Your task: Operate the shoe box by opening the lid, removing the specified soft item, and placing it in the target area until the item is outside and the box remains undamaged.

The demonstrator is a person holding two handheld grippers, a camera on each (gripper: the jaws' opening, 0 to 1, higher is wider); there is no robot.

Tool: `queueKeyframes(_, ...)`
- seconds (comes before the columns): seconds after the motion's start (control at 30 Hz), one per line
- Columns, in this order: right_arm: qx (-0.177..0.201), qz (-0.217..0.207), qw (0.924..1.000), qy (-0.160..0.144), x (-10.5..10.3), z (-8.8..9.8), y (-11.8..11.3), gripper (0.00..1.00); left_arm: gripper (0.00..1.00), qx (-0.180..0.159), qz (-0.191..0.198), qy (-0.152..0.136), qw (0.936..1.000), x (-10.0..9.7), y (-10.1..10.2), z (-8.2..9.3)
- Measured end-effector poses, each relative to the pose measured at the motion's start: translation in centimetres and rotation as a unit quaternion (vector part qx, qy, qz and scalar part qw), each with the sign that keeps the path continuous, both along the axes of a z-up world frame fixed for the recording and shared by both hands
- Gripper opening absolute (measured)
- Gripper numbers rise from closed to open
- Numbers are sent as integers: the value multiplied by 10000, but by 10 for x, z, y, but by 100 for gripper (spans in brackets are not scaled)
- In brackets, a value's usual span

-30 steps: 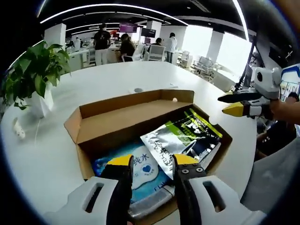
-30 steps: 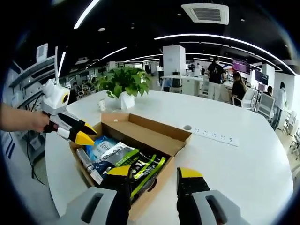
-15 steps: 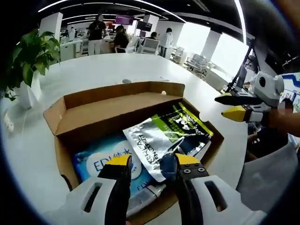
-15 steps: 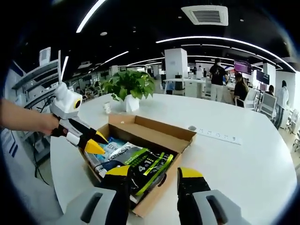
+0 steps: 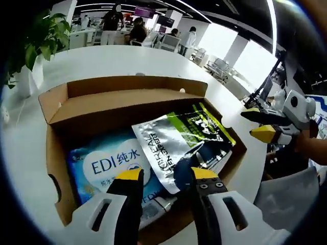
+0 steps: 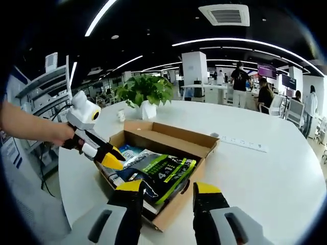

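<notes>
An open brown shoe box (image 5: 56, 163) (image 6: 199, 155) lies on the white table, its lid folded back. Inside lie a blue soft pack (image 5: 104, 163) printed "EDI" and a silver, green and black pouch (image 5: 179, 140) (image 6: 161, 173) partly over it. My left gripper (image 5: 162, 176) is open, its yellow tips hovering just over the near end of the box, above the edges of both packs; it appears again in the right gripper view (image 6: 110, 158). My right gripper (image 6: 168, 188) is open with nothing between its fingers, held off the box's side, and is visible at the left gripper view's right edge (image 5: 265, 125).
A potted plant (image 6: 143, 94) (image 5: 38, 35) stands on the round white table (image 6: 265, 184) beyond the box. A power strip (image 6: 245, 144) lies behind the box. People and desks fill the office behind. A person's forearm (image 6: 25, 127) holds the left gripper.
My left gripper has dropped closer to the box, so its contents look larger. The right gripper view has shifted a little nearer the box; both grippers stay open.
</notes>
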State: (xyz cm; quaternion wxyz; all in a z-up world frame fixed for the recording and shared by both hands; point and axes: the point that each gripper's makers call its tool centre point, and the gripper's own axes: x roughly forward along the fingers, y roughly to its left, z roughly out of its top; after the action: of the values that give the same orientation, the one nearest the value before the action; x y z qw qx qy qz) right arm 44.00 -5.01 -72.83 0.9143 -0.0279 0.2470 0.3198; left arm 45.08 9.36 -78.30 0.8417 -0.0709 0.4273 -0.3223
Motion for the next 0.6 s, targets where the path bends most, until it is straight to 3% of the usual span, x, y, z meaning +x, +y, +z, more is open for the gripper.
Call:
queueKeyframes(0.47, 78, 82, 9999, 49, -3, -3, 3, 35, 19, -426, 185, 418, 9980, 1, -7, -9)
queueKeyframes(0.6, 91, 86, 9999, 62, -3, -2, 4, 35, 9, -542, 286, 491, 9969, 4, -4, -9)
